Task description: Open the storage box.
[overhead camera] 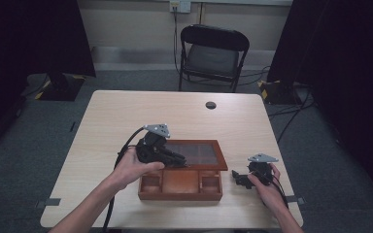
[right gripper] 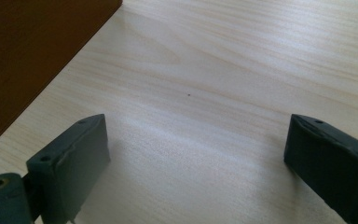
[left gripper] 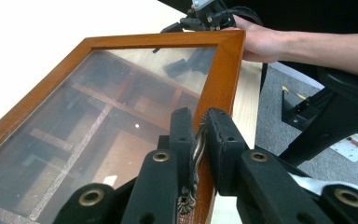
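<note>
Reddish-brown wooden box (overhead camera: 179,187) at about 6 o'clock on the pale wood table (overhead camera: 126,116), near the front edge; three open compartments along its front, a broad middle one between two smaller ones. Glass-paned lid (overhead camera: 197,154) in a matching wooden frame, raised and tilted back toward 12 o'clock, inner dividers visible through the pane in the left gripper view. Left gripper (overhead camera: 175,158) at the lid's left front, held in the left hand (overhead camera: 132,167); jaws pressed together on a small ornate metal clasp (left gripper: 196,151) at the lid's frame edge. Right gripper (overhead camera: 237,178) at roughly 4 o'clock on the table, just beside the box's right end and apart from it, held in the right hand (overhead camera: 267,187); jaws spread wide over bare tabletop, nothing between them, a corner of the box's dark side at upper left in the right gripper view. Round dark grommet (overhead camera: 211,105) toward 12 o'clock on the table. Black folding chair (overhead camera: 212,56) beyond the far edge, on grey carpet. Dark curtains at both sides.
</note>
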